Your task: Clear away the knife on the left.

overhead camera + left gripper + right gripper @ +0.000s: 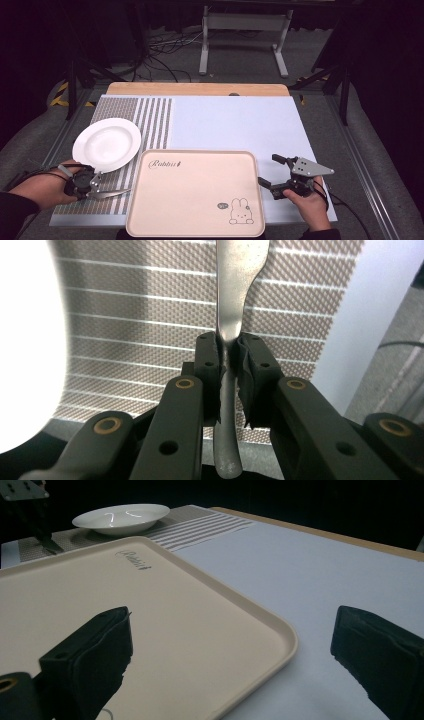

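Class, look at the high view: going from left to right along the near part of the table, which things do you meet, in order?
Left gripper holding a metal utensil → beige tray → right gripper.

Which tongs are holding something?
The left tongs, beside the plate: they pinch a metal utensil. The right tongs gape empty by the tray.

A wooden table (200, 89) is covered by a pale blue cloth (235, 125) — on it are laid a striped placemat (155, 117), bearing a white plate (106, 144), and a beige tray (195, 192).
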`<act>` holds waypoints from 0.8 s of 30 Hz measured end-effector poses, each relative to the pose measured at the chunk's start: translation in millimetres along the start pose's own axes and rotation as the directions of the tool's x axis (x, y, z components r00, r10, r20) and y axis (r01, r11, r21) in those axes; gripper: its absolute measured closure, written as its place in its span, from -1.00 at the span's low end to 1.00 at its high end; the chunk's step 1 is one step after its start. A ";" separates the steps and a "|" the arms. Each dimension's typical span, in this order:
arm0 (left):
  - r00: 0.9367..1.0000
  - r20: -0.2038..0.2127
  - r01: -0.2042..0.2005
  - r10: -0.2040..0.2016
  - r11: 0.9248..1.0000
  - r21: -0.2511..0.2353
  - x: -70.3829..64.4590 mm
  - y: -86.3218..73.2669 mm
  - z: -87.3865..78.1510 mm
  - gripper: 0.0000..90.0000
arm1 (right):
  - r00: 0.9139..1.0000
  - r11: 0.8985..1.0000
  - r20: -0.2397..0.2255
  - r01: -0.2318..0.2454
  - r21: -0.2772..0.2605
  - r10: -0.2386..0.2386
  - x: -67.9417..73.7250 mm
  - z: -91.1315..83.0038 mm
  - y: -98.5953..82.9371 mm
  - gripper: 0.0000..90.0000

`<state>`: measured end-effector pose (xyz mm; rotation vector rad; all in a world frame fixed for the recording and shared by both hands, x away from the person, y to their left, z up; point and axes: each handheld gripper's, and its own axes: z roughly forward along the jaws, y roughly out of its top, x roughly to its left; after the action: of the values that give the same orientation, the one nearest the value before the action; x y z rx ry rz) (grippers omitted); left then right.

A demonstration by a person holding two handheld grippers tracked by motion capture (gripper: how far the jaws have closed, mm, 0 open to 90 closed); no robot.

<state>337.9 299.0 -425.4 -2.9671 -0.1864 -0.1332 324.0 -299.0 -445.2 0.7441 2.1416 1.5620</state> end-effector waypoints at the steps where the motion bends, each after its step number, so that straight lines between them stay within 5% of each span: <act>1: 1.000 0.000 0.000 0.000 1.000 0.000 0.0 0.0 0.0 0.77 | 1.000 1.000 0.000 0.000 0.000 0.000 0.0 0.0 0.0 -0.92; 7: 0.998 0.012 0.063 -0.062 0.996 -0.061 -0.1 1.8 -20.9 0.77 | 1.000 1.000 0.004 -0.001 0.002 0.001 -0.8 -1.2 0.1 -0.92; 10: 0.996 -0.033 0.084 -0.087 0.993 -0.086 -1.0 6.3 -31.3 0.77 | 1.000 1.000 0.006 -0.001 0.003 0.001 -0.7 -1.5 0.4 -0.92; 17: 0.974 -0.008 0.221 -0.225 0.961 -0.164 -0.1 16.0 -51.7 0.77 | 1.000 1.000 0.013 -0.004 -0.004 0.005 -1.8 -3.1 0.8 -0.92; 21: 0.966 0.012 0.256 -0.259 0.947 -0.195 2.1 20.9 -58.3 0.77 | 1.000 1.000 0.014 -0.005 -0.008 0.005 -2.1 -3.7 1.4 -0.92; 24: 0.957 0.033 0.287 -0.287 0.928 -0.239 2.7 24.8 -64.1 0.77 | 1.000 1.000 0.016 -0.009 -0.010 0.009 -2.8 -4.1 1.2 -0.92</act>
<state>338.8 264.2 -366.1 -3.1602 -0.6506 -0.2099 323.9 -303.5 -442.7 0.7616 2.1205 1.5642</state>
